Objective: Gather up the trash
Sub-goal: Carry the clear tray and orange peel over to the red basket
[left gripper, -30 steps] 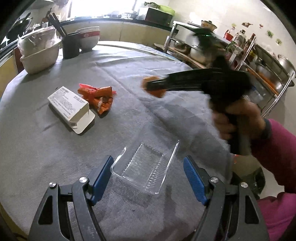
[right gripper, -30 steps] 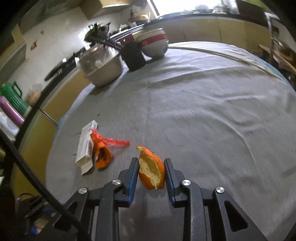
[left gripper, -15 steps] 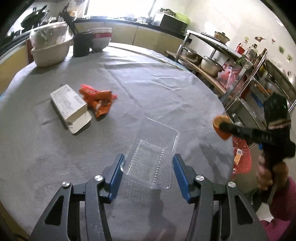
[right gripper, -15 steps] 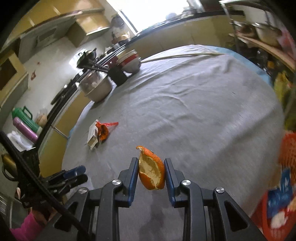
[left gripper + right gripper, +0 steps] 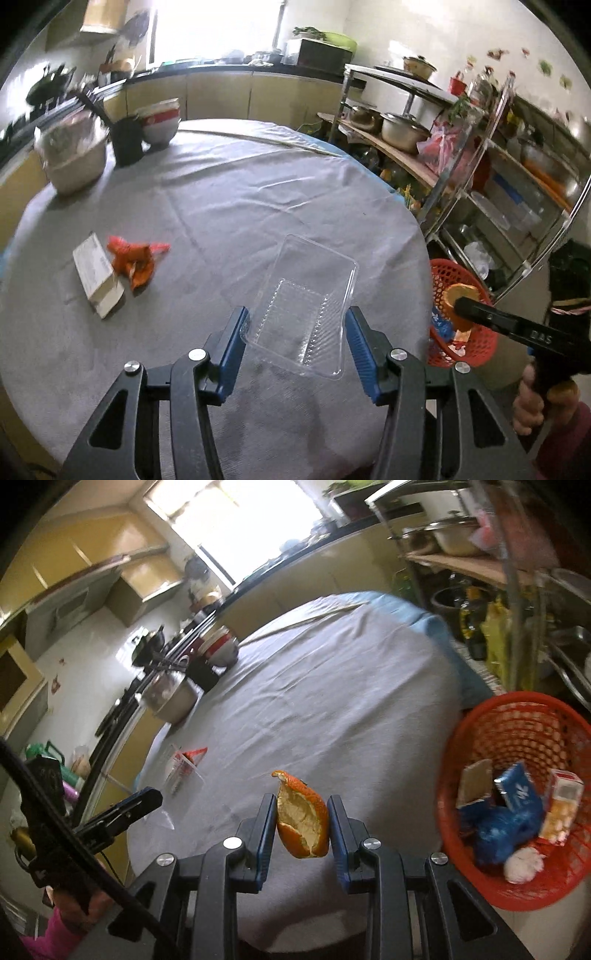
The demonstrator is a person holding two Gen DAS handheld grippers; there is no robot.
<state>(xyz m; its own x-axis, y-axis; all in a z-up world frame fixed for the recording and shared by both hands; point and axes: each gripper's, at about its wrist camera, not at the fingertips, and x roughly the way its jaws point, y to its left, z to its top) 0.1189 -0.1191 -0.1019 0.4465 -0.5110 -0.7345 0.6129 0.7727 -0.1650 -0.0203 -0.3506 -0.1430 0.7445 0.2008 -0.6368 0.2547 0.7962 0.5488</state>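
Right now your right gripper [image 5: 302,825] is clamped on the orange peel [image 5: 303,821], carried toward the red basket [image 5: 517,716] at three o'clock so it can drop in. Your left gripper [image 5: 295,343] pinches the clear plastic tray [image 5: 306,310] across its width, lifting it — one box [image 5: 96,273] and one orange wrapper [image 5: 135,258] remain at nine o'clock.
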